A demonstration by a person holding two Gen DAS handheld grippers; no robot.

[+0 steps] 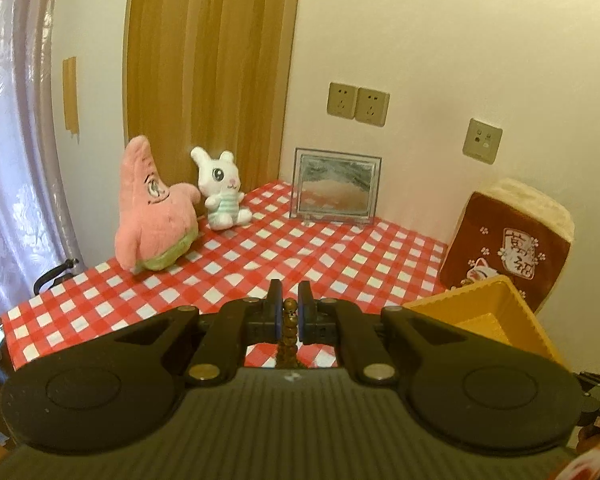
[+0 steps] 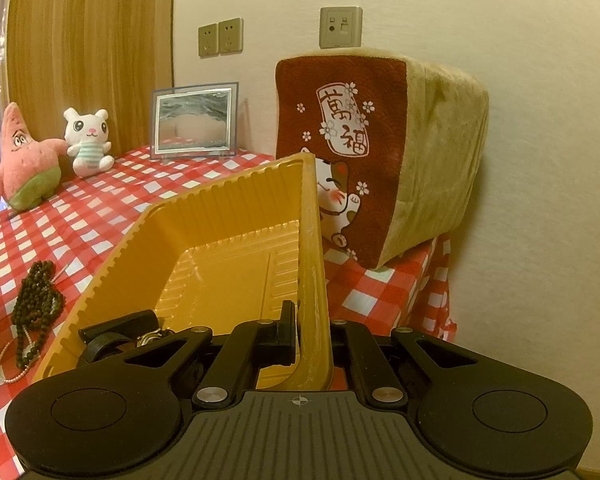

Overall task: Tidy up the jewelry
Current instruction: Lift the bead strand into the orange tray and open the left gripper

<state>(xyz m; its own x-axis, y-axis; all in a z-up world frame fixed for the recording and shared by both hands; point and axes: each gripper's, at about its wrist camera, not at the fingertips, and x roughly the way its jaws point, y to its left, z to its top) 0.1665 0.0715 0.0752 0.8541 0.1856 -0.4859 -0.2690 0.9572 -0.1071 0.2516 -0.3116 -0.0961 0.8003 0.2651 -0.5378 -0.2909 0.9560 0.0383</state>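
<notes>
Brown wooden beads (image 1: 290, 326) hung nearest the lens, a bracelet strand clenched between the left tongs (image 1: 290, 300) and lifted clear of the red-checked table (image 1: 260, 256), probably so it could be carried to the yellow plastic tray (image 2: 228, 248). That tray was the landmark: the right tongs (image 2: 309, 320) were clamped on its right-hand wall, tilting it up off the table, apparently to steady it and present its hollow for loading. Left of the tray lay a dark beaded necklace (image 2: 38, 308) and a thin pearl strand (image 2: 14, 360), not yet gathered. Behind the tray stood a red lucky-cat cushion (image 2: 364, 152); farther back and left were a glass picture frame (image 2: 194, 120), a white rabbit plush (image 2: 88, 140) and a pink starfish plush (image 2: 24, 160).
</notes>
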